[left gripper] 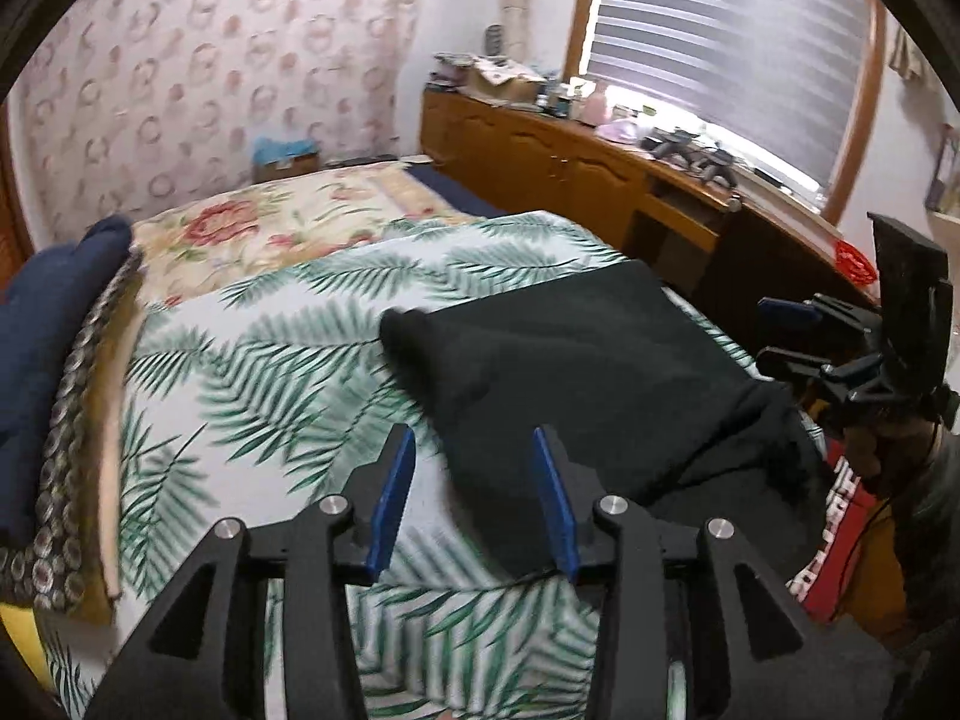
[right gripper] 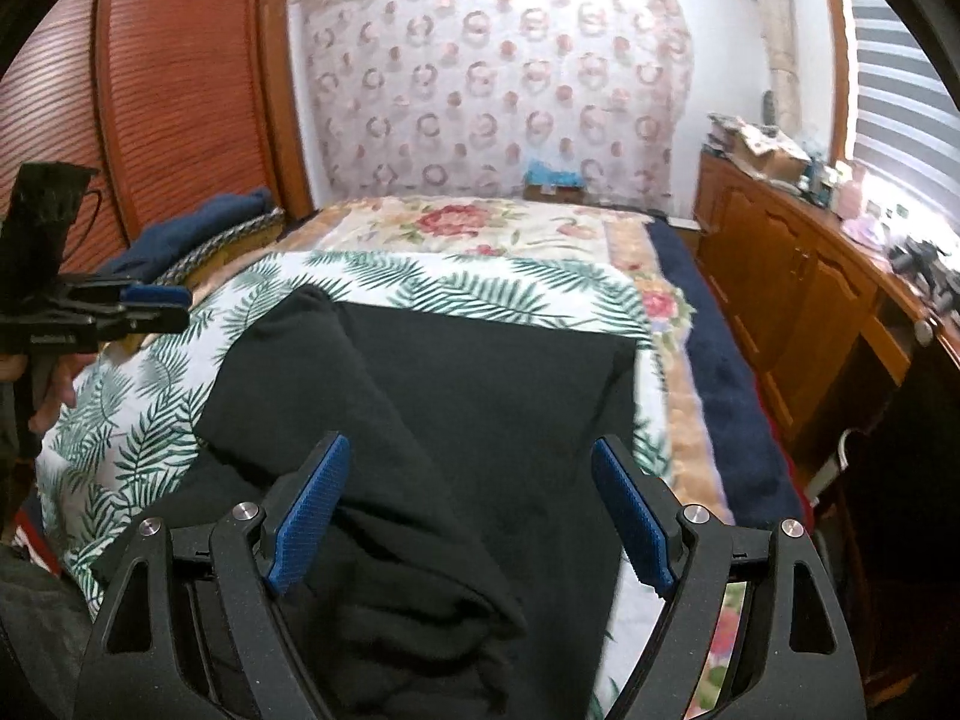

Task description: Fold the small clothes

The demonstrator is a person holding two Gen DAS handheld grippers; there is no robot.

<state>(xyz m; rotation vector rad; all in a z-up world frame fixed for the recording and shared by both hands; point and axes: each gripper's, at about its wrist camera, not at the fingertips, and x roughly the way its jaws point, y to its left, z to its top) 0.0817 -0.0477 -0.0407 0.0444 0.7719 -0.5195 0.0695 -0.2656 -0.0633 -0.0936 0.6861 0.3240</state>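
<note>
One black fleece garment (right gripper: 456,408) lies spread on the palm-leaf printed bedspread (left gripper: 270,372) of the bed, its far edge straight, its near part bunched into soft folds, and one corner turned up into a small peak at its far left end. In the left wrist view the same dark cloth covers the right half of the leaf-print cover and drops over the near edge of the bed.

Above the cover, just left of the garment's near edge, hangs the left hand-held gripper (left gripper: 474,504); its blue-padded jaws stand partly apart with nothing between them, the pads clear of the cloth. The right hand-held gripper (right gripper: 468,516) hovers over the bunched near part of the garment, jaws spread wide, and no fabric is pinched.

Beyond the leaf-print cover lies a cream quilt with red flowers (right gripper: 468,222). A folded navy blue cloth (left gripper: 42,330) sits at the left side of the bed. A brown wooden sideboard (left gripper: 540,150) cluttered with small items runs along the right wall under a window with a striped blind (left gripper: 720,48).
</note>
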